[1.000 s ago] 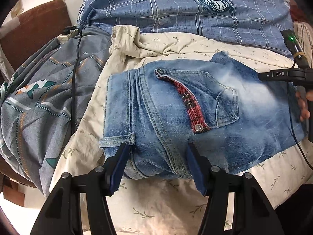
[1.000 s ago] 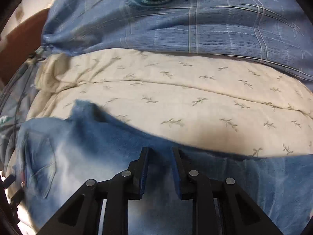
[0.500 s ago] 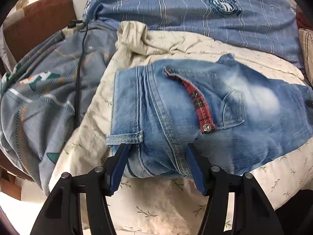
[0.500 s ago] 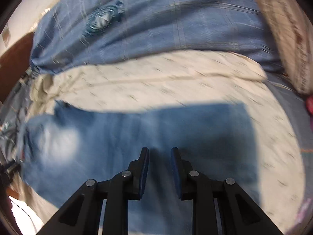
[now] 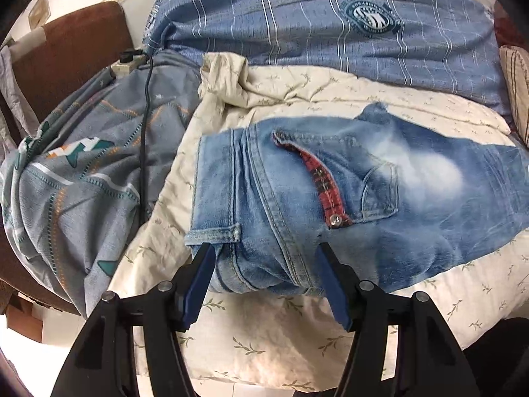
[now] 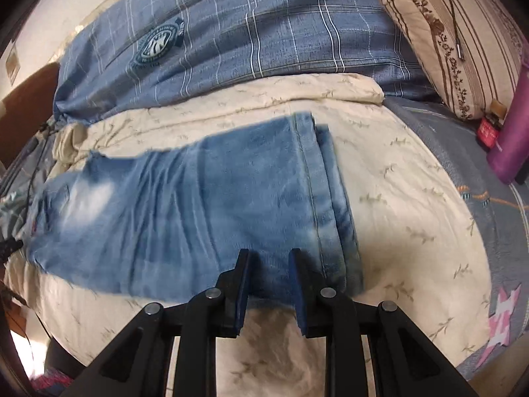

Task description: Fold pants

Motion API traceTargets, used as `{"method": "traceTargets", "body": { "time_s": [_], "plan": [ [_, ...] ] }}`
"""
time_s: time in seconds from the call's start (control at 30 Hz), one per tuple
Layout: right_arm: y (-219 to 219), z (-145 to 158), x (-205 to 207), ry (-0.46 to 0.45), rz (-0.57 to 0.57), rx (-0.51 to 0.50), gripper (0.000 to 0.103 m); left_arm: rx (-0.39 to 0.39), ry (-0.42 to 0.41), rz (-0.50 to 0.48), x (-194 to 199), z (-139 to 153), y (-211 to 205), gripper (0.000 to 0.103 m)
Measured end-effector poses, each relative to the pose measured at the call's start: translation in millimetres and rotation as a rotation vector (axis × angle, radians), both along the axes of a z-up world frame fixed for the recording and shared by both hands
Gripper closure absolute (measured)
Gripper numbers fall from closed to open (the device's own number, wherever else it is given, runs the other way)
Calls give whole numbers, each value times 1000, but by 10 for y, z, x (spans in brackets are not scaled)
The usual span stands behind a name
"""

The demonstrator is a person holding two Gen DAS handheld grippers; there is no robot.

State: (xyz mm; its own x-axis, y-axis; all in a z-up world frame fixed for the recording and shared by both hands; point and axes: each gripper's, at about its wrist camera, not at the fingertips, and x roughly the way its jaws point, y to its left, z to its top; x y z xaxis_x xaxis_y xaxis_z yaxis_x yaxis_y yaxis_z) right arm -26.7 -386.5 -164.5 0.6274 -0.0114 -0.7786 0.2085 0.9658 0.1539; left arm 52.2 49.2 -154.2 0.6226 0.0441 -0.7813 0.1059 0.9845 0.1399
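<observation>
**Thick denim, two ends to take**

The jeans (image 5: 330, 198) lie flat along the cream leaf-print quilt (image 5: 281, 340), legs already stacked one on the other, waistband toward my left and hems (image 6: 327, 198) toward my right. My left gripper (image 5: 264, 278) stands wide apart at the near edge of the waistband, its blue pads (image 5: 198, 281) flanking the bunched seat seam without pinching it. My right gripper (image 6: 267, 287) sits at the near edge of the leg just beside the hems, fingers narrowly apart; I cannot tell whether cloth lies between them.

I judge this denim heavy and fairly stiff: it should hold a crease and not slip much, but doubled layers are thick (the seams and belt loop (image 5: 215, 233) most of all). I would take the waistband corner and both hem layers together, biting deep so that the lower leg does not drop away.
</observation>
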Motion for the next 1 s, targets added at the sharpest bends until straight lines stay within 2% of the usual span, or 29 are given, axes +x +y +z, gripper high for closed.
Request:
{"method": "traceTargets", "body": {
  "time_s": [0.1, 0.2, 0.33, 0.43, 0.53, 0.67, 0.8, 1.0],
  "plan": [
    [-70, 132, 151, -36, -21, 23, 77, -8, 6, 21, 48, 6, 30, 39],
    [-93, 142, 426, -33, -37, 33, 77, -15, 36, 34, 130, -64, 41, 39],
    [-75, 29, 780, -4, -43, 53, 77, 3, 69, 35, 208, -193, 12, 39],
    [-134, -106, 979, 20, -60, 52, 77, 29, 66, 28, 233, -224, -6, 35],
    [-223, -128, 1050, 0, -86, 71, 77, 17, 76, 36, 275, -248, 29, 32],
    [-224, -63, 1002, 13, -127, 105, 77, -4, 60, 41, 244, -200, 75, 32],
    [-90, 45, 722, -17, -94, 112, 77, -27, 32, 37, 169, -121, 114, 32],
    [155, -24, 283, 19, -63, 28, 77, -42, 69, 47, 202, -218, 141, 32]
  ]
}}
